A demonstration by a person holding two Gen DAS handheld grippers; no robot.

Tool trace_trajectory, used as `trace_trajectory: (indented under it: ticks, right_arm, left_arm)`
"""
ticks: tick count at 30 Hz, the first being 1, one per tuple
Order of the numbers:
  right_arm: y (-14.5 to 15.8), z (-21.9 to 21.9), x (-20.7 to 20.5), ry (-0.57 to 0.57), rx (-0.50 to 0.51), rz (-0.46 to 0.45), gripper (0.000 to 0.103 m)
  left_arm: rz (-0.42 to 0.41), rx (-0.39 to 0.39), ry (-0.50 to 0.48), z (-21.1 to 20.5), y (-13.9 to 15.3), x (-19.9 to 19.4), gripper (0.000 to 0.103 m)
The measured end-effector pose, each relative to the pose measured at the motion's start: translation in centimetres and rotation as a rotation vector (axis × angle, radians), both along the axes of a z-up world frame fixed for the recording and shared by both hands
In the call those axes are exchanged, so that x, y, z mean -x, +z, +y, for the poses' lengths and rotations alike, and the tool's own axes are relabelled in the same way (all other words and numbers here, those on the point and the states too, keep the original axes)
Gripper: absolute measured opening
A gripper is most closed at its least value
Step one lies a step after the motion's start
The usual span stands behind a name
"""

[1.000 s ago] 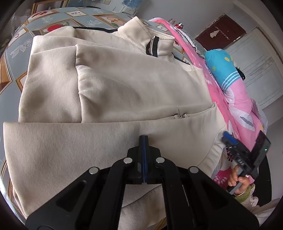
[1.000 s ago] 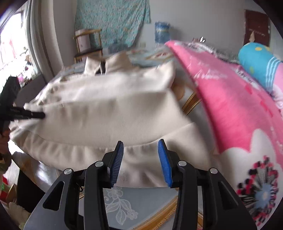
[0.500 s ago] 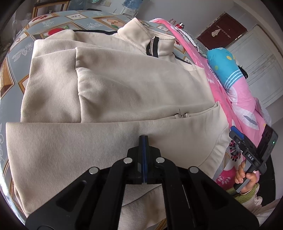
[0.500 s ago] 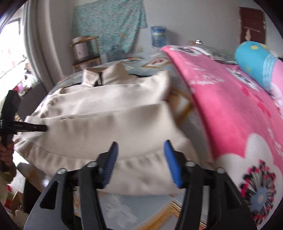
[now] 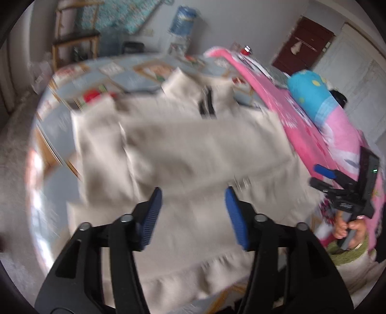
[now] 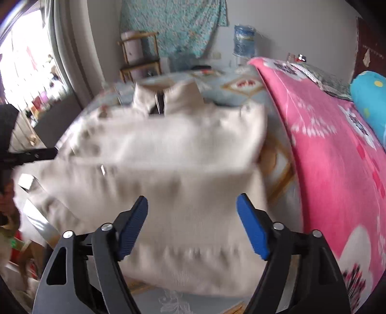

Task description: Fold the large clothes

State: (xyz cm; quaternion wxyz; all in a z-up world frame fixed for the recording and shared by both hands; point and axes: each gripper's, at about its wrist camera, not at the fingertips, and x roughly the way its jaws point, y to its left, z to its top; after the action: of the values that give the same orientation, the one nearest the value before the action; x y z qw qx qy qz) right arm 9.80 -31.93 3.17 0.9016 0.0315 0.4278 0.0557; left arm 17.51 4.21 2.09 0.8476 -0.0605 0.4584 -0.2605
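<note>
One cream zip-collar jacket (image 5: 193,149) on the bed; one pink blanket (image 6: 333,164) beside it; two grippers: left gripper (image 5: 193,212), right gripper (image 6: 193,222).

A bedroom in a home: a bed (image 6: 241,87) with a patterned blue-grey sheet fills the middle. Along the bed's right side lies a pink flowered blanket (image 6: 325,149), with a blue bolster pillow (image 5: 311,96) on top. Beyond the bed's far end stand a wooden shelf (image 6: 140,55), a water-cooler bottle (image 6: 243,41) and a teal patterned cloth (image 6: 173,21) hung on the wall; a dark red door (image 5: 304,43) is past the blanket
</note>
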Motion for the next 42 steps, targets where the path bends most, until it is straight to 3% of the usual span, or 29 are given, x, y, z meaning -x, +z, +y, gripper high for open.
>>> trace_trajectory:
  ticks: [4,6,9,15,18,20,22,23,25,26,27,32,34,38,41,42]
  right_arm:
    - [1.7,-1.7,-7.1,-0.002,-0.144,0.068,0.080]
    - [1.6,-1.9,-11.0,-0.026,-0.148,0.109,0.080]
    - [0.8,-1.5,-17.0,-0.018,-0.183,0.175,0.080]
    - [-1.3,-1.0,-28.5,-0.065,-0.265,0.270,0.080]
    - [-3.1,-0.4,-32.4,-0.068,-0.294,0.338,0.080]
    - [-4.4,-0.1,-33.8,-0.058,-0.311,0.385,0.073]
    - [-5.3,0.6,-34.4,-0.033,-0.304,0.414,0.061]
    - [-5.4,1.0,-34.2,-0.007,-0.295,0.418,0.047]
    - [-5.4,1.5,-33.7,0.035,-0.291,0.413,0.024]
    - [-5.1,1.9,-33.0,0.069,-0.285,0.401,0.015]
    - [-4.5,2.3,-32.1,0.101,-0.262,0.375,0.014]
    - [-2.3,3.9,-26.5,0.249,-0.162,0.299,0.011]
    - [-2.3,4.3,-24.4,0.289,-0.124,0.298,0.011]
    - [-3.5,5.4,-20.3,0.367,0.038,0.317,0.011]
    - [-4.0,5.4,-19.0,0.383,0.087,0.327,0.011]
    - [-4.2,5.3,-18.8,0.383,0.092,0.332,0.011]
  left_arm:
    - [-0.030,-0.048,0.105,0.4,2.7,-5.0,0.074]
    - [-0.028,-0.062,0.126,0.0,3.1,-7.8,0.076]
    - [-0.004,-0.083,0.152,-1.4,2.8,-12.8,0.077]
    - [0.084,-0.042,0.196,-5.9,0.9,-22.5,0.076]
    - [0.111,-0.070,0.212,-8.4,-0.7,-26.1,0.076]
    - [0.106,-0.127,0.206,-10.1,-1.8,-27.3,0.073]
    - [0.109,-0.160,0.151,-11.8,-2.7,-27.6,0.046]
    - [0.103,-0.157,0.133,-12.2,-2.8,-27.4,0.039]
    - [0.065,-0.151,0.061,-13.1,-2.5,-26.3,0.012]
    - [0.042,-0.162,0.033,-13.4,-2.2,-25.8,0.008]
    - [0.010,-0.184,-0.002,-13.9,-1.8,-25.0,0.002]
    - [-0.122,-0.276,-0.190,-15.4,0.4,-19.8,0.000]
    - [-0.141,-0.301,-0.272,-15.7,0.5,-17.1,0.000]
    - [-0.118,-0.325,-0.345,-15.3,-1.1,-13.4,0.000]
    - [-0.088,-0.224,-0.364,-13.9,-1.2,-12.0,0.000]
    - [-0.090,-0.157,-0.366,-13.2,-0.6,-11.8,0.000]
